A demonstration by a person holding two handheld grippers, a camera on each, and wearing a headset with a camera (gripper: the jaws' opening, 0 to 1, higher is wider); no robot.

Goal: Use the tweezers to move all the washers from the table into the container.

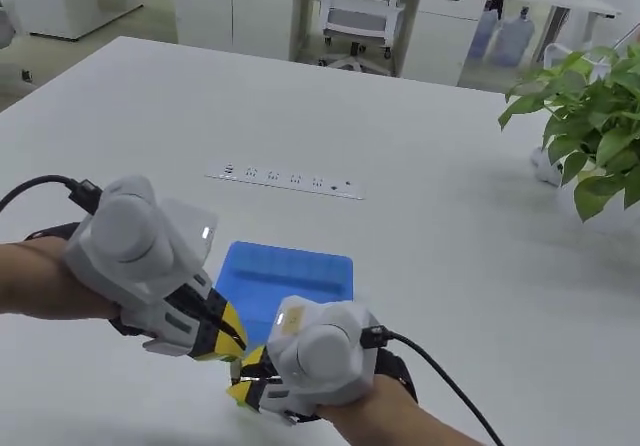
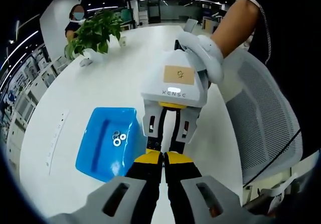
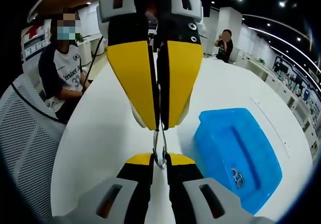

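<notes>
My two grippers meet nose to nose over the white table [image 1: 450, 216], just in front of the blue container [image 1: 285, 274]. The left gripper [image 2: 163, 159] is shut on thin metal tweezers [image 3: 159, 133]; its yellow jaws hang at the top of the right gripper view. The tweezers run down into the right gripper [image 3: 160, 161], whose jaws close on their lower end. In the head view the left gripper [image 1: 228, 328] sits left of the right gripper [image 1: 246, 380]. Washers [image 2: 119, 137] lie inside the container [image 2: 108, 138], also seen as washers [image 3: 237, 178] in the container [image 3: 235, 153].
A socket strip [image 1: 285, 179] is set into the table beyond the container. A potted plant [image 1: 590, 116] stands at the far right. A mesh chair [image 2: 261, 128] is close beside the table, and people sit nearby.
</notes>
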